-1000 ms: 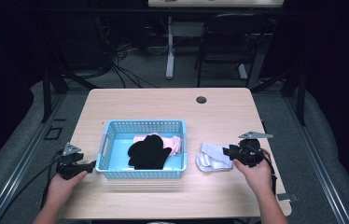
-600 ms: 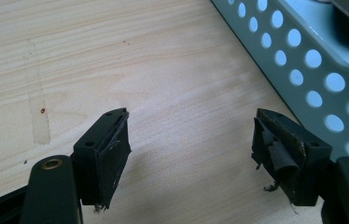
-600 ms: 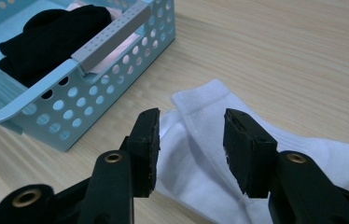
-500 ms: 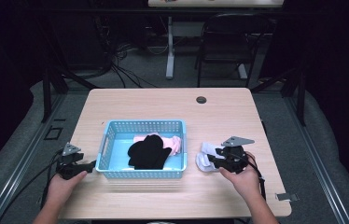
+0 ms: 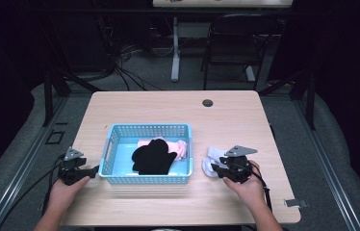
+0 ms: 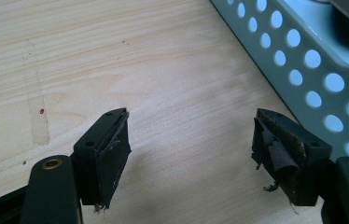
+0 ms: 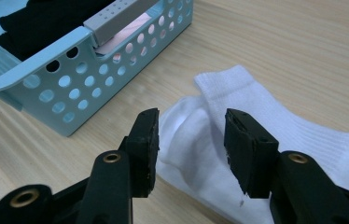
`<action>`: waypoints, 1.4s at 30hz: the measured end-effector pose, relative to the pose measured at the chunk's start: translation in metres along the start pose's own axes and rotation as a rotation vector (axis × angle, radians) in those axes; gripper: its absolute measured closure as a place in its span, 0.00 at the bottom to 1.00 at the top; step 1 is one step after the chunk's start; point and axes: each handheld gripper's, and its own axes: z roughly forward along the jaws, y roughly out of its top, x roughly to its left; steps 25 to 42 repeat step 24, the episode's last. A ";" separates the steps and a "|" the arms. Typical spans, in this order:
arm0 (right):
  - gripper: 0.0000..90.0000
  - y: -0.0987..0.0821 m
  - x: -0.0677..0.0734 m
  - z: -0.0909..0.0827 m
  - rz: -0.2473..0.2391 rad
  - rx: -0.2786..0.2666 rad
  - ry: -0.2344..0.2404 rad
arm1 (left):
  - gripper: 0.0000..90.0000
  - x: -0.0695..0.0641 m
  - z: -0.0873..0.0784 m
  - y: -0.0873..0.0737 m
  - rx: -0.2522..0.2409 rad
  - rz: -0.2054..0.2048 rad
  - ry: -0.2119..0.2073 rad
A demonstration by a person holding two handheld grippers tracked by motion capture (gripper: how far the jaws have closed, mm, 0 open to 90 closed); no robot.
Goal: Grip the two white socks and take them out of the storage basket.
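While its jaws spread, the right tool [image 7: 191,149] straddles white socks [image 7: 266,126].

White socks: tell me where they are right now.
In the high view the white socks lie on the table, just right of the blue basket; the open right gripper is at their near edge.
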 end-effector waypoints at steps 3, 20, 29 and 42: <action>0.61 -0.004 0.000 0.002 0.023 -0.011 0.020 | 0.30 0.000 0.000 0.000 0.002 0.001 -0.001; 0.62 -0.010 -0.005 0.007 0.108 -0.063 0.010 | 0.30 0.000 0.000 0.001 0.002 0.002 -0.007; 0.58 -0.011 -0.012 0.002 0.130 -0.097 -0.040 | 0.30 0.000 0.000 0.001 0.000 0.000 -0.006; 0.58 -0.011 -0.012 0.002 0.130 -0.097 -0.040 | 0.30 0.000 0.000 0.001 0.000 0.000 -0.006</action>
